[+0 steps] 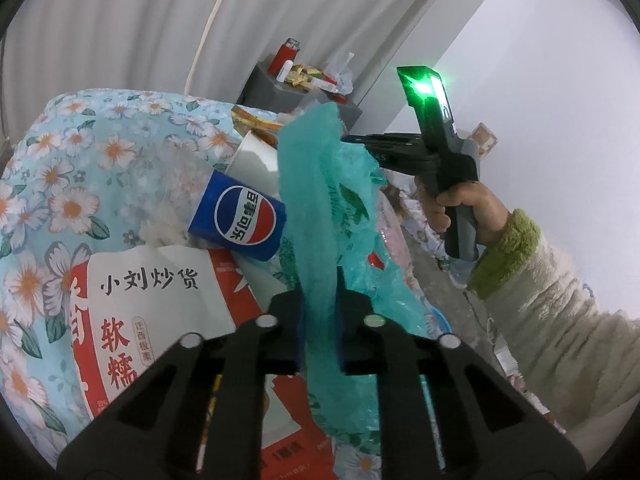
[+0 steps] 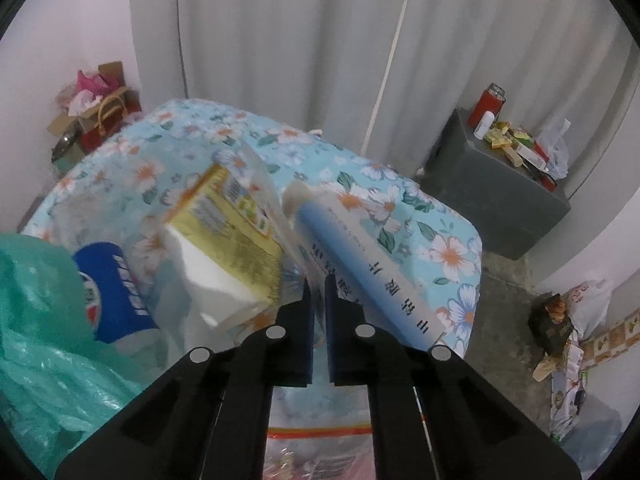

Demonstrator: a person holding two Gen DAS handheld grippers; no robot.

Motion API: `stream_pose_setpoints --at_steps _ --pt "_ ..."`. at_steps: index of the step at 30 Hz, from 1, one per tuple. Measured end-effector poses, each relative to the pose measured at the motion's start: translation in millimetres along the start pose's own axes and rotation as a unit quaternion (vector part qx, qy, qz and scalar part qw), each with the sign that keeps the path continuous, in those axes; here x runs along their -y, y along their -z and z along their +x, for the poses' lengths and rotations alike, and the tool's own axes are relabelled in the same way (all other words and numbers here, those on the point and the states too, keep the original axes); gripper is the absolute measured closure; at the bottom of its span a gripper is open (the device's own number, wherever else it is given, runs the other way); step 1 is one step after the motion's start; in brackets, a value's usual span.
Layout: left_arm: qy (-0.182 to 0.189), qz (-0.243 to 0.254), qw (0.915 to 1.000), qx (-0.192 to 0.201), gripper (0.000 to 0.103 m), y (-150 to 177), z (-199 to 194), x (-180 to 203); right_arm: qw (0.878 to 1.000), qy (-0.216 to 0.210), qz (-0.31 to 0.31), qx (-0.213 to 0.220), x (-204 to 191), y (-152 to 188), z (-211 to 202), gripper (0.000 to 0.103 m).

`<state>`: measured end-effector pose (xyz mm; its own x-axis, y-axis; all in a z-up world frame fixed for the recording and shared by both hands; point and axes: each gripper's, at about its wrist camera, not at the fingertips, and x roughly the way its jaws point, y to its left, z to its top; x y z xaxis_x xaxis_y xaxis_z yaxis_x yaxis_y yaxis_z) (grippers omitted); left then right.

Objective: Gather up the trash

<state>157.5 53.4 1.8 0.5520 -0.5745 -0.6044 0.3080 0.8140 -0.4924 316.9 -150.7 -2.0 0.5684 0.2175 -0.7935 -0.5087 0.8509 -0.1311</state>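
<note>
My left gripper (image 1: 319,312) is shut on the edge of a green plastic bag (image 1: 316,184) and holds it up over the flowered bed cover (image 1: 72,184). A blue Pepsi cup (image 1: 240,216) and a red-and-white snack bag (image 1: 160,312) lie on the bed beside it. My right gripper (image 2: 319,312) is shut on a clear plastic package (image 2: 256,216) that holds a yellow box (image 2: 232,224) and a blue-and-white tube (image 2: 360,272). The right gripper also shows in the left wrist view (image 1: 352,140), next to the green bag's rim. The green bag (image 2: 36,320) and Pepsi cup (image 2: 116,292) show at the left of the right wrist view.
A dark grey cabinet (image 2: 492,184) with a red flask (image 2: 486,106) and small packets stands by the white curtain. Boxes and bags (image 2: 88,120) are piled in the far left corner. A bare concrete floor (image 2: 508,320) with scattered items lies to the right of the bed.
</note>
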Motion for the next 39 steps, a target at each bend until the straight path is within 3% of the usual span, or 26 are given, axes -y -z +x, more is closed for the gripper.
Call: stream_pose_setpoints --at_steps 4,14,23,27,31,32,34,35,36,39 --pt "0.031 -0.006 0.9993 0.019 0.098 0 -16 5 1.0 -0.007 0.007 0.023 -5 -4 -24 0.099" --pt "0.085 0.026 0.9918 0.092 0.099 -3 -76 36 0.987 -0.085 0.062 0.117 -14 -10 -119 0.099" --pt "0.066 0.044 0.9868 0.141 0.099 -4 -117 53 0.973 -0.1 0.076 0.194 -23 12 -206 0.1" --pt "0.04 0.043 0.987 0.149 0.099 -4 -126 55 0.976 -0.092 0.104 0.167 -23 35 -208 0.1" --pt "0.005 0.039 0.9878 0.151 0.099 5 -133 50 0.971 -0.102 0.155 0.148 -20 73 -202 0.098" --pt "-0.004 0.036 0.9882 0.149 0.099 7 -133 47 0.97 -0.103 0.168 0.146 -19 84 -200 0.096" --pt "-0.018 0.029 0.9892 0.142 0.099 12 -133 41 0.963 -0.109 0.206 0.134 -15 112 -192 0.078" --pt "-0.023 0.024 0.9898 0.139 0.099 14 -133 38 0.96 -0.107 0.221 0.131 -11 121 -188 0.062" --pt "-0.027 0.019 0.9904 0.134 0.099 16 -132 35 0.956 -0.1 0.246 0.128 -5 136 -182 0.057" --pt "-0.035 0.006 0.9916 0.124 0.099 17 -126 26 0.933 -0.094 0.33 0.105 24 171 -158 0.055"
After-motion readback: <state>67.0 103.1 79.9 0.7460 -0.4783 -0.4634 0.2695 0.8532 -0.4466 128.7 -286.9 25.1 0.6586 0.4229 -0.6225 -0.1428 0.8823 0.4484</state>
